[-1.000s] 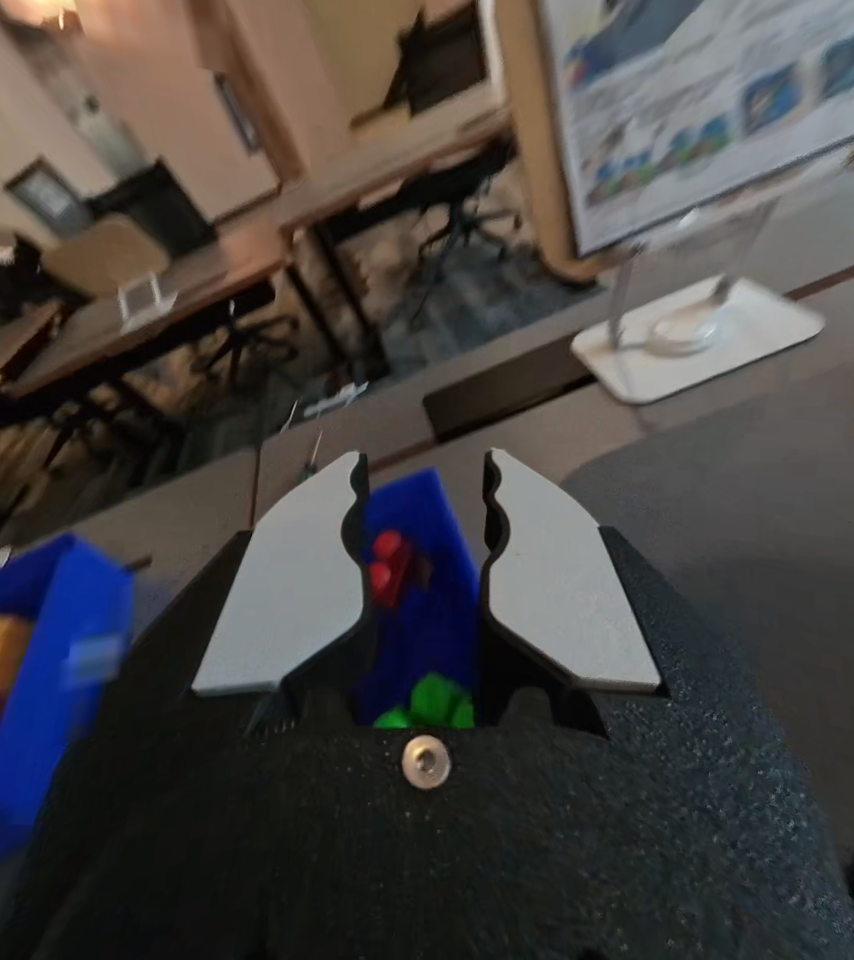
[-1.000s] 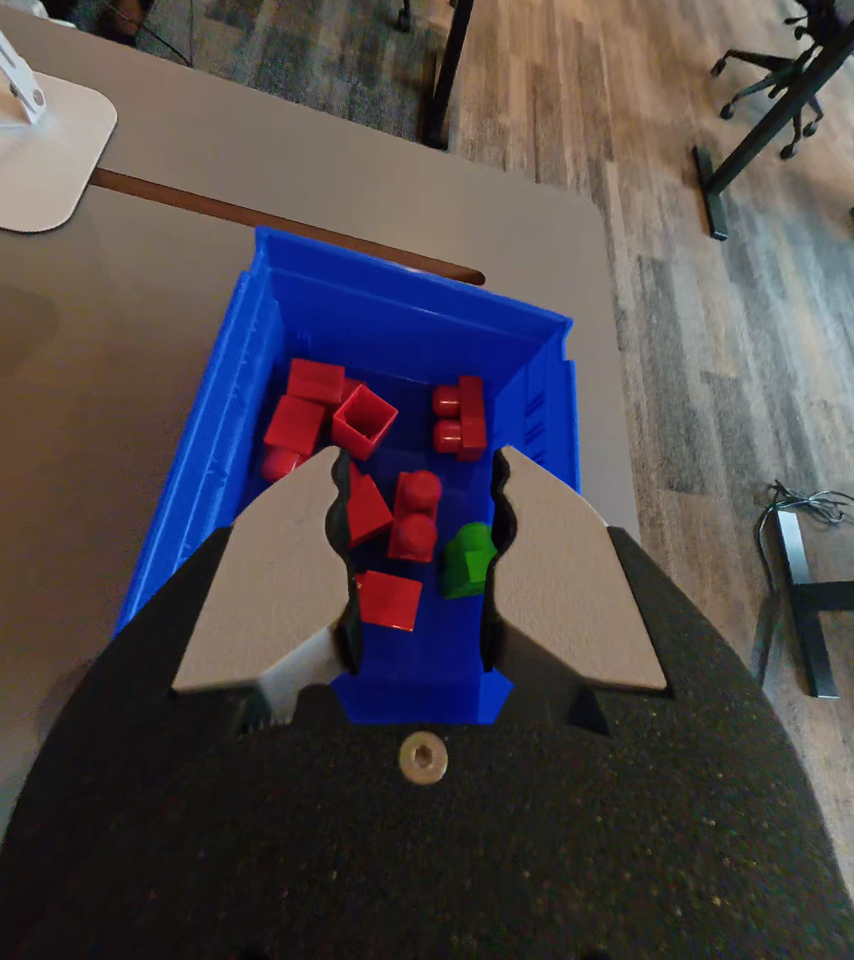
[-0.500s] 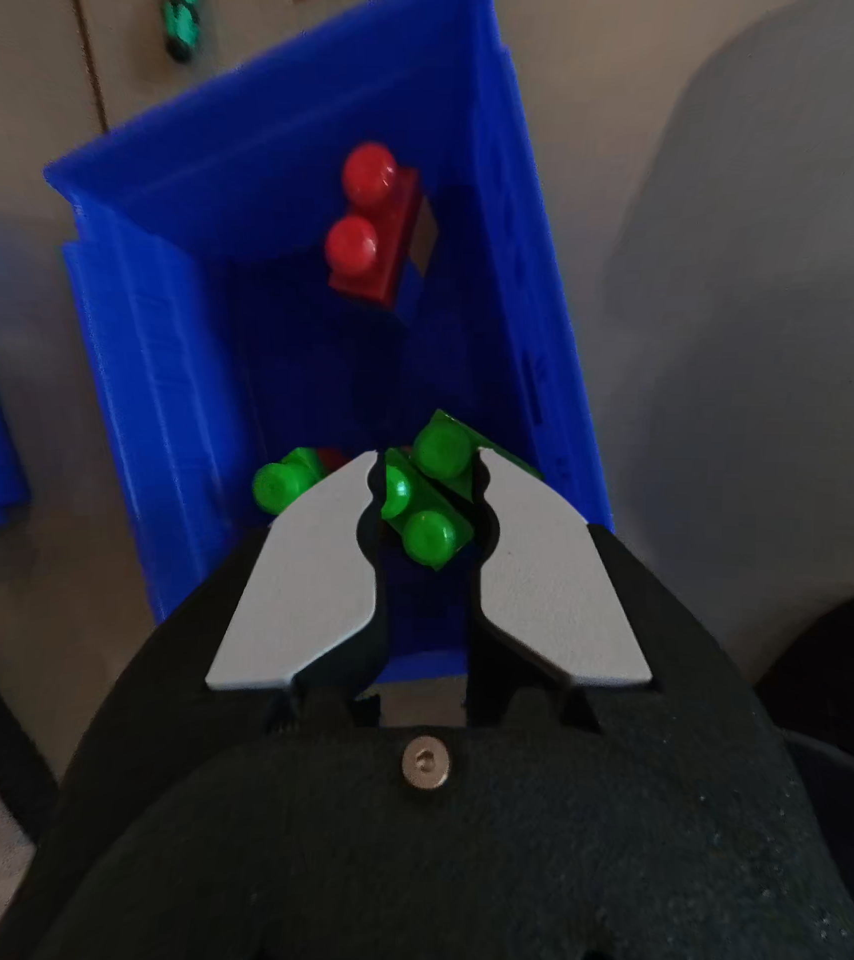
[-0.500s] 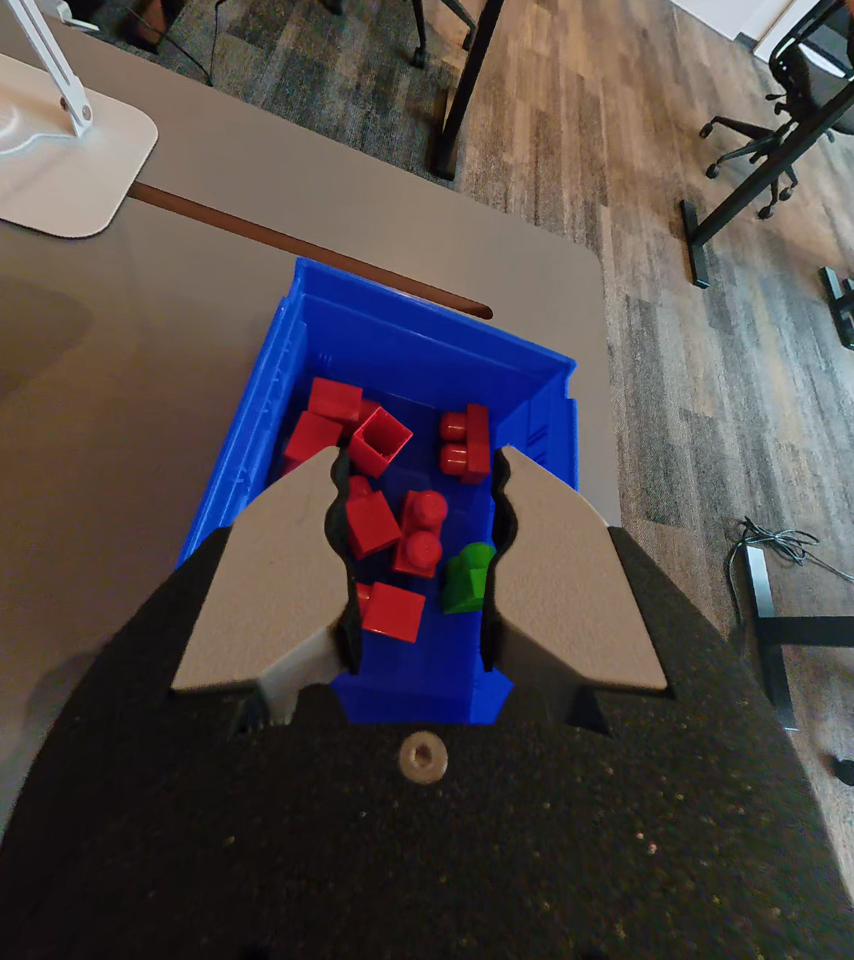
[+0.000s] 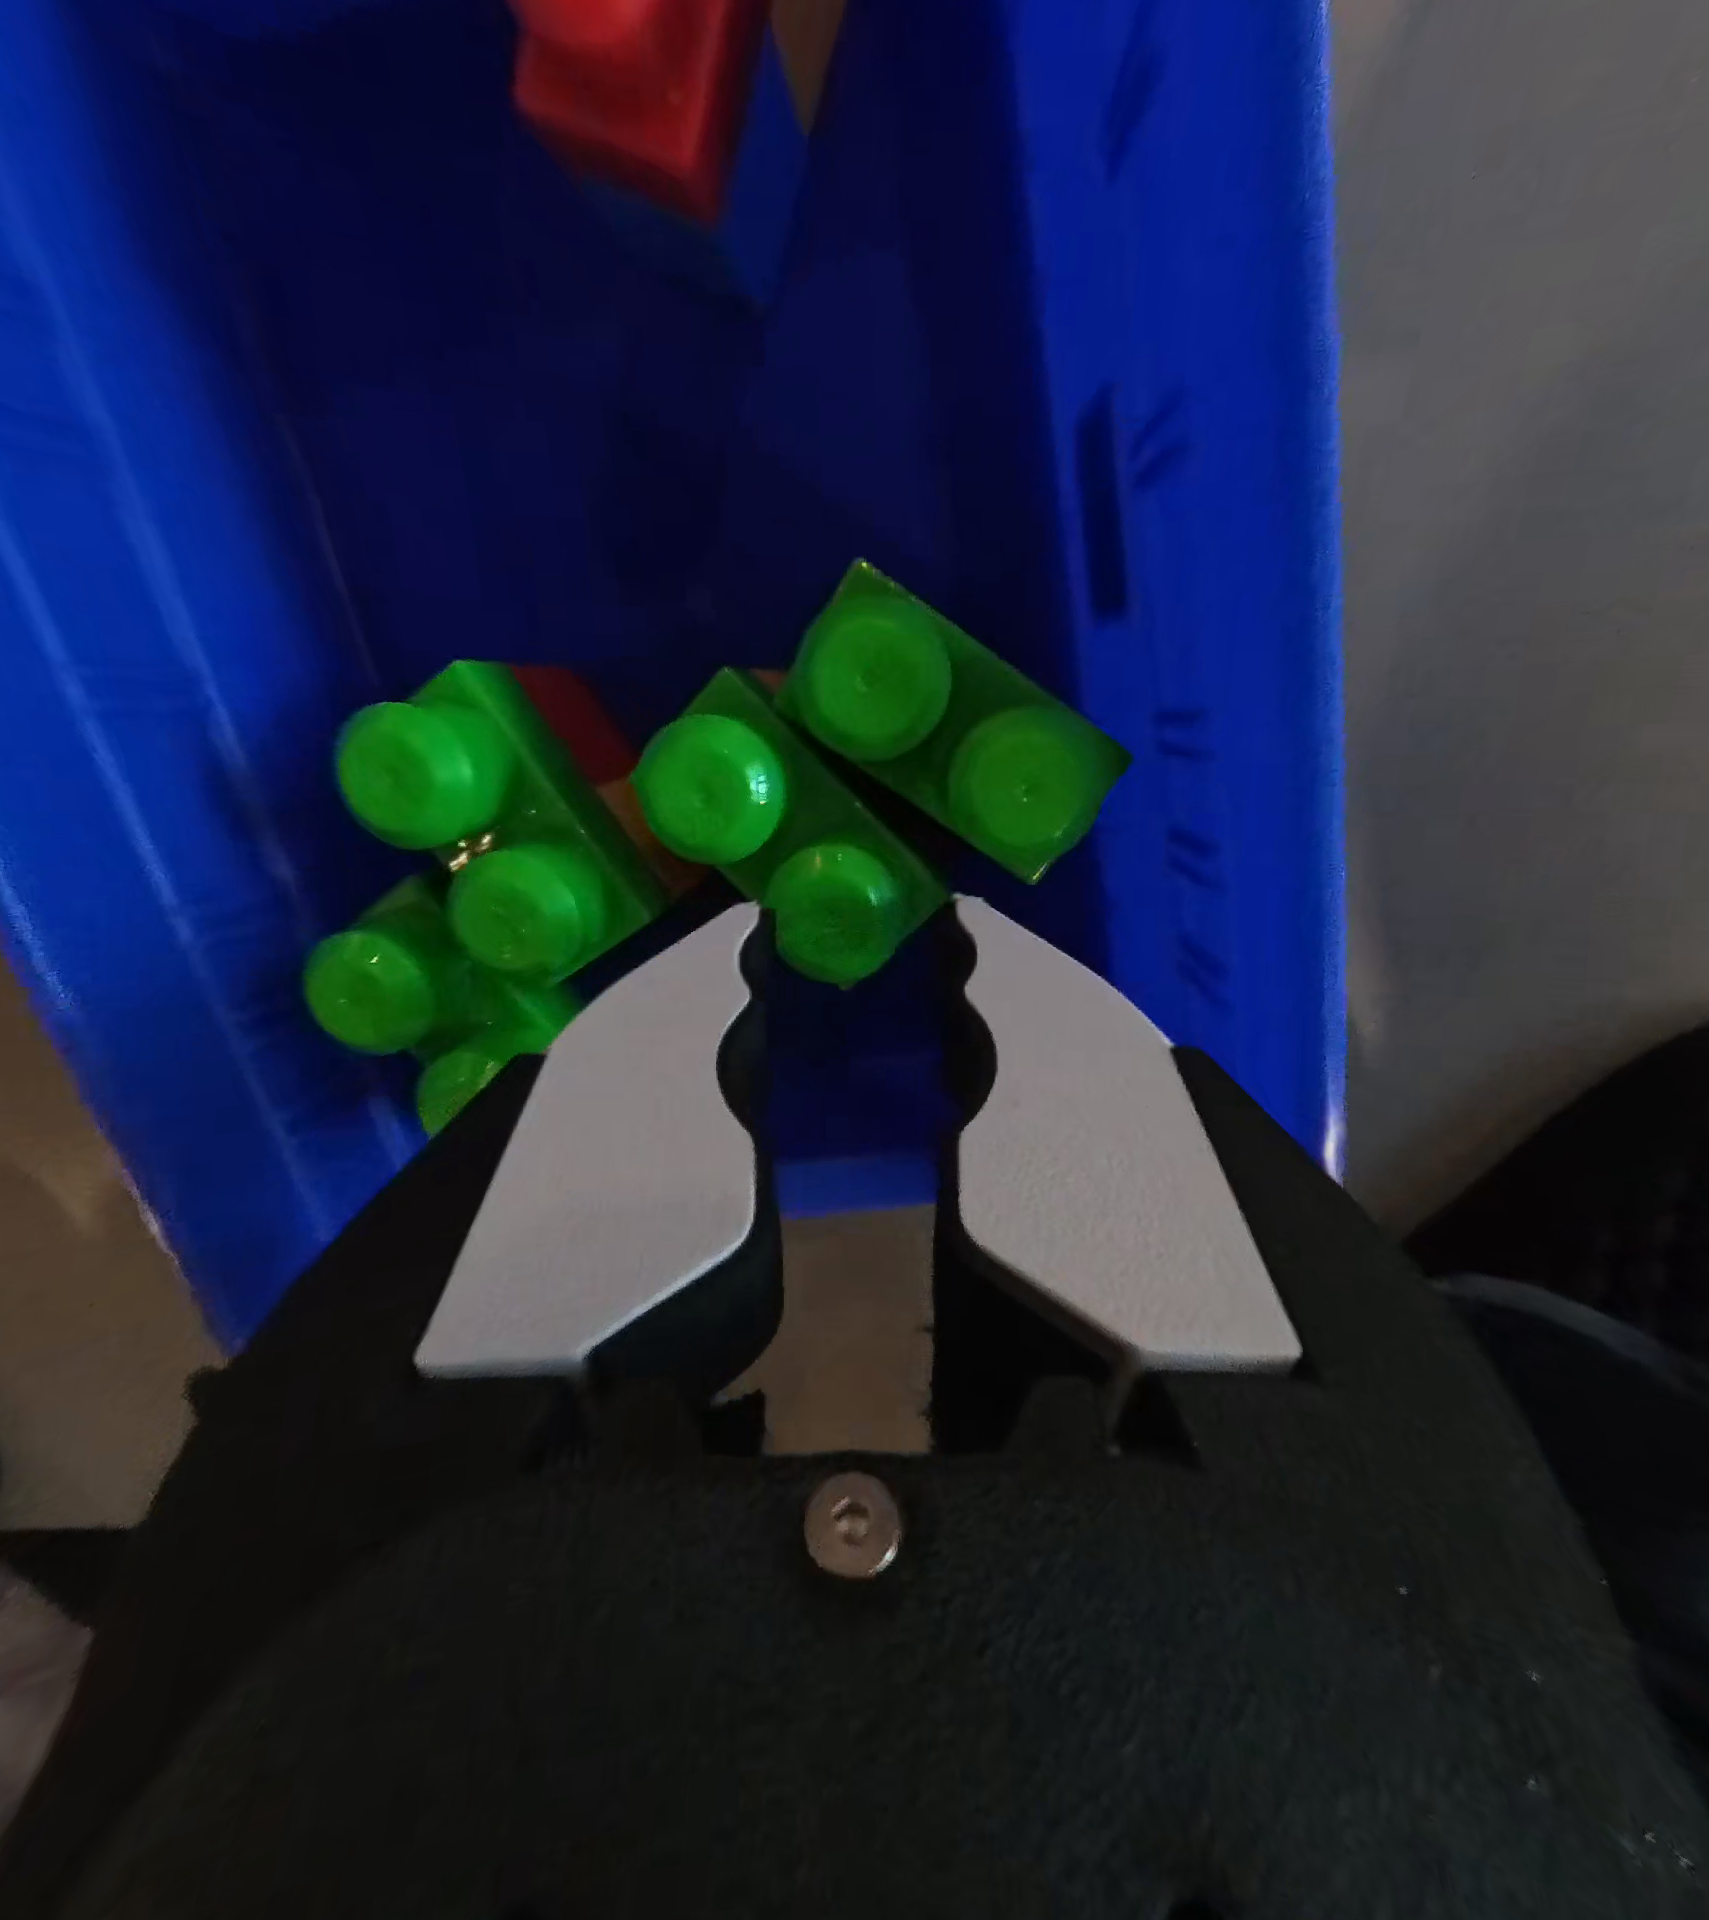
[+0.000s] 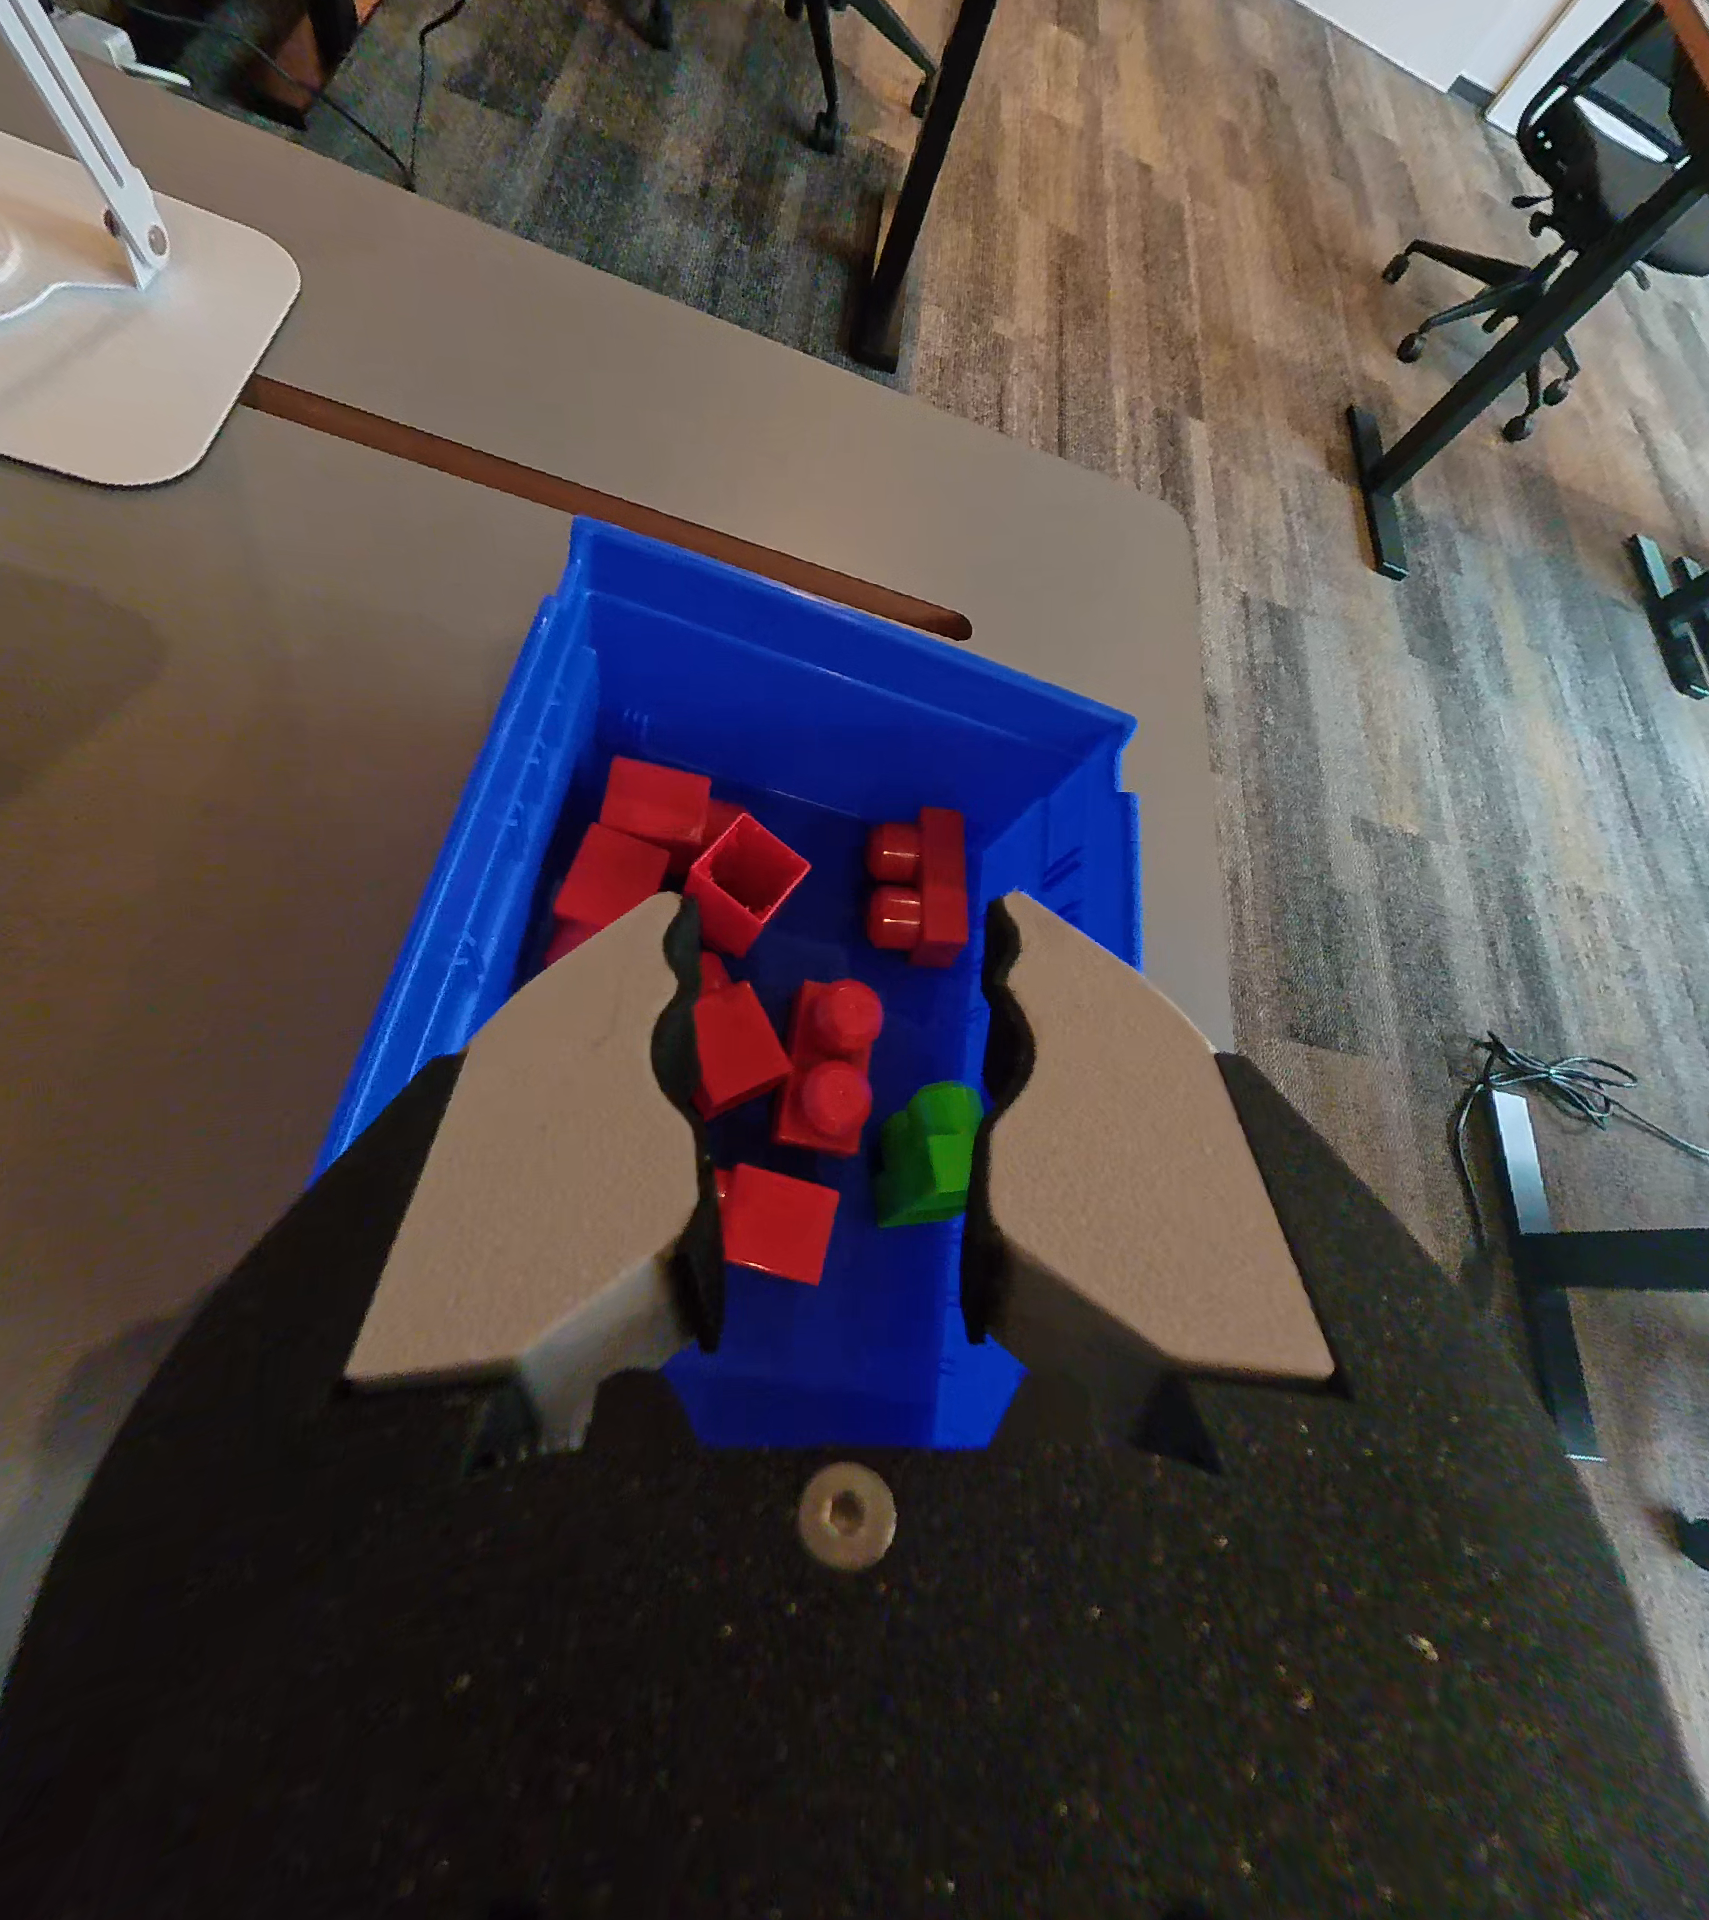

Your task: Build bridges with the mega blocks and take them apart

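Down inside a blue bin [image 5: 1193,436], the left gripper [image 5: 855,914] has its jaws parted around the near stud of a two-stud green block [image 5: 777,821], the tips close beside it; whether they pinch it I cannot tell. More green blocks lie just left [image 5: 497,821] and right [image 5: 954,727] of it, and a red block [image 5: 642,94] lies at the far end. Meanwhile the right gripper [image 6: 834,925] hangs open above a second blue bin [image 6: 829,675] on the brown table [image 6: 206,727], with red blocks [image 6: 829,1081] and one green block [image 6: 928,1153] scattered inside.
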